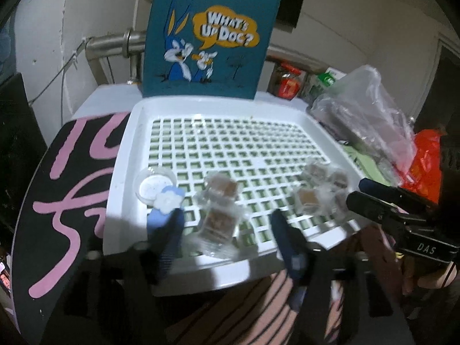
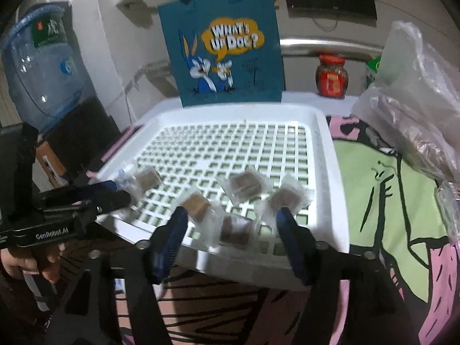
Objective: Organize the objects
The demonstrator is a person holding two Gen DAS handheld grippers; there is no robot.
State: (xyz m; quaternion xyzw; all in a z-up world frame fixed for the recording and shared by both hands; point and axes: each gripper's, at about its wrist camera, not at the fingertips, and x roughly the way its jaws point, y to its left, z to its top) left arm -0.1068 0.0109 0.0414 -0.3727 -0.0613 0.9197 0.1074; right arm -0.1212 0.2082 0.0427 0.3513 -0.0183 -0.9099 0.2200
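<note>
A white perforated tray [image 1: 115, 215] [image 2: 330, 172] holds several clear packets, each with a brown cube inside. My left gripper [image 1: 227, 227] stands open over the tray's near edge. One packet [image 1: 218, 224] lies between its blue fingers, and neither pad touches it. A second packet [image 1: 222, 188] lies just beyond. My right gripper [image 2: 231, 222] is also open, with a packet [image 2: 235, 228] lying loose between its fingers. Other packets [image 2: 244, 185] [image 2: 284, 199] [image 2: 197, 204] lie just ahead of it. A small round lidded cup [image 1: 153, 187] and a blue piece with a white cloud shape [image 1: 168, 201] sit at the tray's left.
A teal cartoon tote bag [image 1: 212, 43] [image 2: 224, 51] stands upright behind the tray. A crumpled clear plastic bag [image 1: 362, 115] [image 2: 417, 115] lies to the right, with a red-lidded jar [image 2: 332, 76] behind. A large water bottle [image 2: 43, 66] stands at the left. A printed cloth covers the table.
</note>
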